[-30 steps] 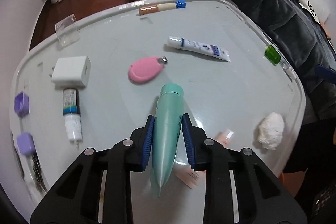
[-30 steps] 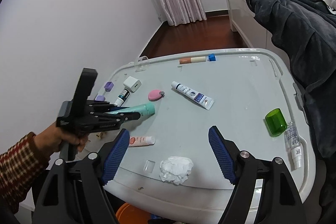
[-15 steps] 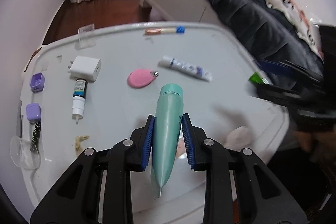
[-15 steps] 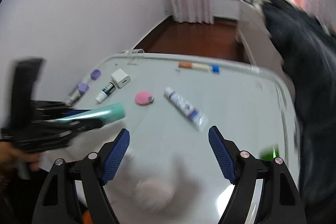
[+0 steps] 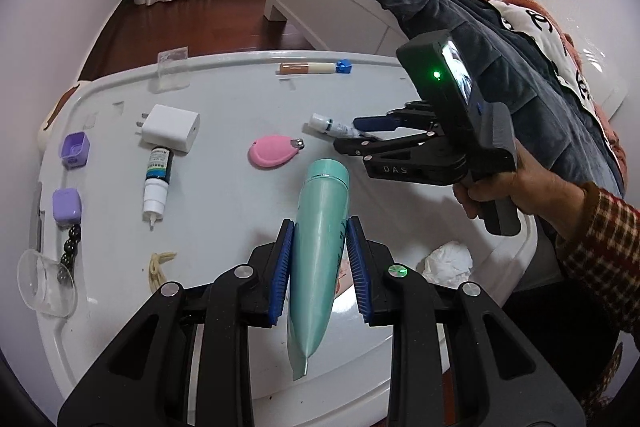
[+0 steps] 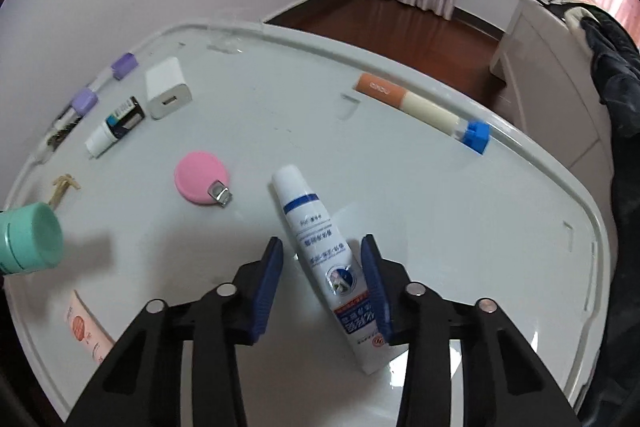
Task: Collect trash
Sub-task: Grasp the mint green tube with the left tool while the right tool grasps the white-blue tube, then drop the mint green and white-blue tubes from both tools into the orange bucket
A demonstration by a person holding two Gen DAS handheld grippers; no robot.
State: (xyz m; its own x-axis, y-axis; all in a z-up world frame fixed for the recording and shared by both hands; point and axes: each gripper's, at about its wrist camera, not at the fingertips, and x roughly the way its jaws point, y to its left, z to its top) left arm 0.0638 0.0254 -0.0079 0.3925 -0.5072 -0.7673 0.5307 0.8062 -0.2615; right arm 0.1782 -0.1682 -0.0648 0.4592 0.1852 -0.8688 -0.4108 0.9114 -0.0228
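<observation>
Between the right gripper's [image 6: 322,241] jaws lies the white-and-blue tube [image 6: 308,223], flat on the worktop [image 6: 440,207] and skewed a bit to the jaws. They've just been closing. One pad is against the tube's lower body and the other shows a sliver of gap, so I wouldn't call it grasped yet.

What I'd do is nudge sideways so both pads meet the body squarely. I'd pinch mid-tube rather than at the crimped end, go gentle so nothing squirts out, then lift straight up clear of the pink gadget with the metal tip [image 6: 202,185] nearby.

My left gripper [image 5: 320,223] is clenched on the teal tube [image 5: 320,267], cap pointing away and held off the worktop. I'd keep that one out of the right's path. A crumpled tissue [image 5: 448,263] sits at the near edge, and that looks like proper trash to me.

Readable text is slim. "DAS" is on the right gripper's body. The tube's blue print and the orange-and-cream tube's [image 6: 404,99] lettering are too small for me to read.
</observation>
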